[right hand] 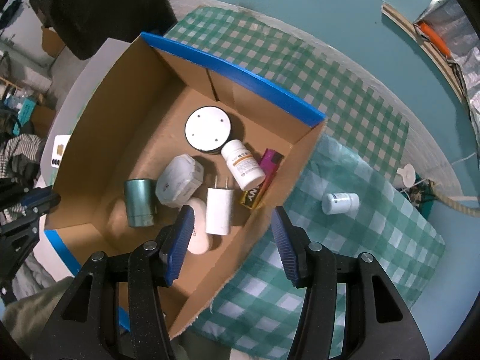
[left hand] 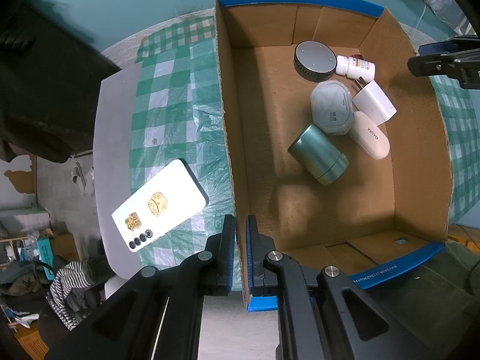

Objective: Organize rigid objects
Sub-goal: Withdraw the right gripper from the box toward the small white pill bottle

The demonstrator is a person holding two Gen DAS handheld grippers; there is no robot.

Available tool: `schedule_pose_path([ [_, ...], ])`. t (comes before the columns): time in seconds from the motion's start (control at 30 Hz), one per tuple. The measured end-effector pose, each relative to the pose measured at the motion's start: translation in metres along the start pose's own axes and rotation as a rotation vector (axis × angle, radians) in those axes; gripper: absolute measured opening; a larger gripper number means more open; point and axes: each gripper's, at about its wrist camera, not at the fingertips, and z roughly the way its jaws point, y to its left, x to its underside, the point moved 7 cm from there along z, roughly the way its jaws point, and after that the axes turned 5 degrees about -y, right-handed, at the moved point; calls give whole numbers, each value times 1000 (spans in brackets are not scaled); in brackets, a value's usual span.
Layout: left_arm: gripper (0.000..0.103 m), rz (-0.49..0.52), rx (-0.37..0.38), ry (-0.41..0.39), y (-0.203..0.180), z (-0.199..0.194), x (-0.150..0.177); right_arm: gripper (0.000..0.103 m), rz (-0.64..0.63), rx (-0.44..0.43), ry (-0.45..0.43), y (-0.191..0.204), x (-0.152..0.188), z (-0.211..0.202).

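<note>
A cardboard box (left hand: 240, 138) with blue edges stands on the checked cloth; it also shows in the right wrist view (right hand: 90, 138). In it lie a green cylinder (left hand: 318, 154), an octagonal case (left hand: 331, 108), a white charger (left hand: 373, 102), a white Kinyo case (left hand: 372, 135), a round puck (left hand: 315, 60) and a pill bottle (left hand: 355, 66). My left gripper (left hand: 240, 231) is shut on the box's left wall. My right gripper (right hand: 231, 225) is open and empty above the box's right wall. A white phone (left hand: 160, 205) lies outside, left of the box. A small white bottle (right hand: 340, 202) lies on the cloth to the right.
A purple lighter (right hand: 270, 162) and a yellow battery (right hand: 252, 195) also lie in the box. The grey table edge (left hand: 111, 138) runs left of the cloth. A white round object (right hand: 406, 174) and a rope (right hand: 456, 204) sit at the far right.
</note>
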Motion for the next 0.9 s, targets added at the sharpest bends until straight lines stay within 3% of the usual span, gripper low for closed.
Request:
schedule_pose_path([
  [0.17, 5, 0, -1, 1, -1, 0, 0, 55, 38, 7, -10, -14, 2, -6],
  [0.27, 5, -6, 4, 1, -1, 0, 0, 61, 78, 13, -11, -25, 5, -8],
  [0.53, 5, -8, 5, 3, 0, 1, 0, 62, 218, 17, 8, -66, 14, -3],
  [0.77, 5, -9, 4, 3, 0, 1, 0, 67, 313, 83, 53, -104, 25, 13],
  [0.9, 5, -10, 3, 4, 0, 1, 0, 68, 400, 54, 71, -121, 32, 24],
])
